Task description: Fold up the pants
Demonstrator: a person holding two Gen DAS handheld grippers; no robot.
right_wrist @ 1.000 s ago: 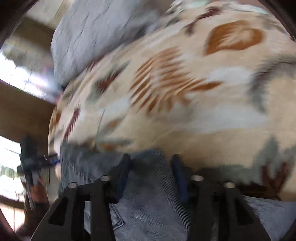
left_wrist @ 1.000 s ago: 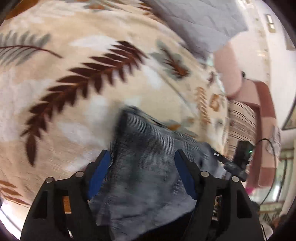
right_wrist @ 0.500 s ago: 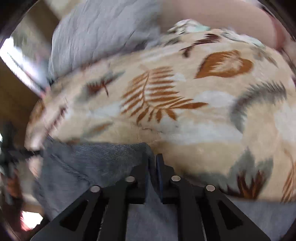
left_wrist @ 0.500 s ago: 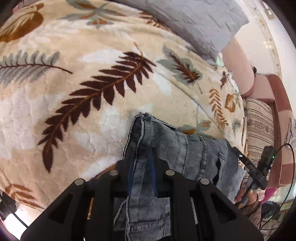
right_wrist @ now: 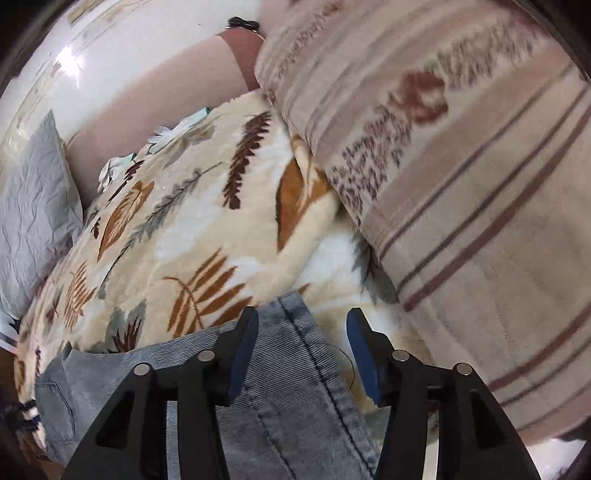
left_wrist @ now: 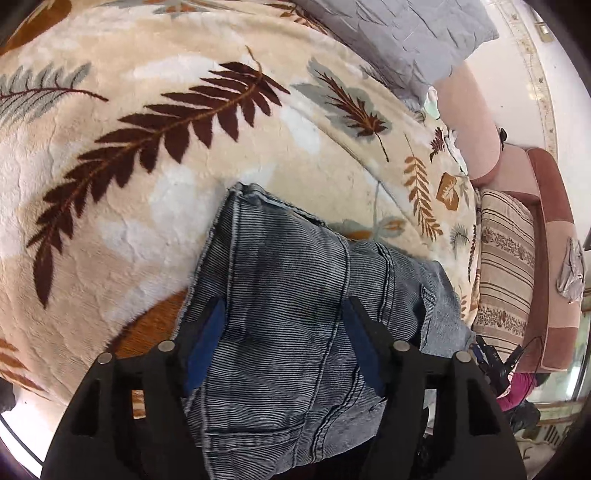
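Observation:
Grey-blue washed denim pants (left_wrist: pixel 295 288) lie folded on a cream blanket with a leaf print (left_wrist: pixel 147 147). My left gripper (left_wrist: pixel 282 317) is open, its blue-padded fingers spread either side of the folded cloth just above it. In the right wrist view the pants (right_wrist: pixel 280 387) lie under my right gripper (right_wrist: pixel 301 332), which is open with its fingers astride the cloth's right edge and seam. Neither gripper holds anything.
A grey quilted pillow (left_wrist: pixel 399 33) lies at the far end of the bed, also in the right wrist view (right_wrist: pixel 33 214). A striped beige cushion (right_wrist: pixel 461 177) crowds the right side. A pink headboard (left_wrist: pixel 469 122) and sofa (left_wrist: pixel 550 258) stand beyond.
Both grippers were shut on the denim half a second ago and have now opened and let it go. The pants rest folded on the blanket. The right gripper has swung toward the striped cushion.

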